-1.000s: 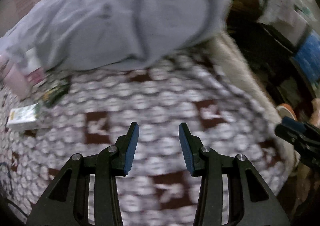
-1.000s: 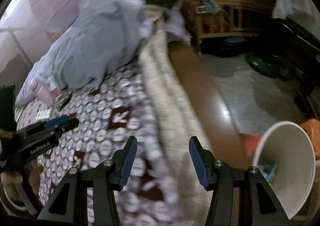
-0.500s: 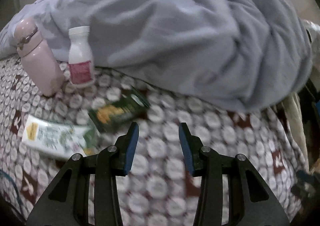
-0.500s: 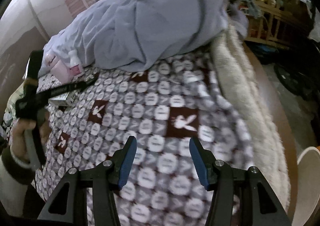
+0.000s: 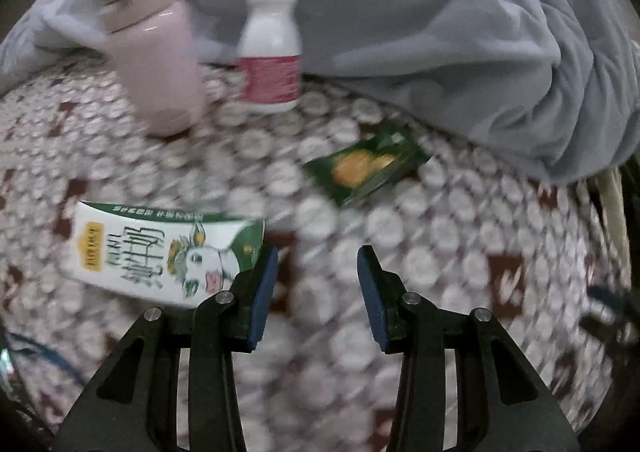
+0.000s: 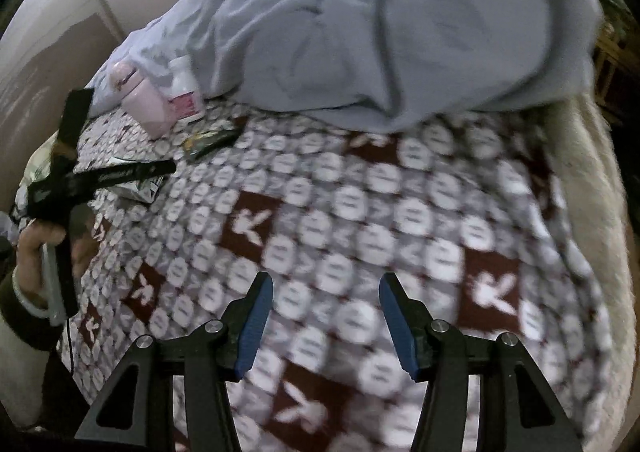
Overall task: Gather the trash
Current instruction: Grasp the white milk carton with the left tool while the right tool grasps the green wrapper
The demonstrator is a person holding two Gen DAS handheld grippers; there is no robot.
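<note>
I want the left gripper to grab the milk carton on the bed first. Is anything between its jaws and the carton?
Nothing visible blocks it. The left gripper is open and empty above the patterned bedspread, and the milk carton lies flat just beside its left finger. The green wrapper lies further off.

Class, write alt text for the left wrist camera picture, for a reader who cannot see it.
An open, empty left gripper hangs over a patterned bedspread, with a flattened milk carton lying by its left finger. Further back lie a green wrapper, a white bottle and a pink flask, all against a rumpled grey blanket.
</note>
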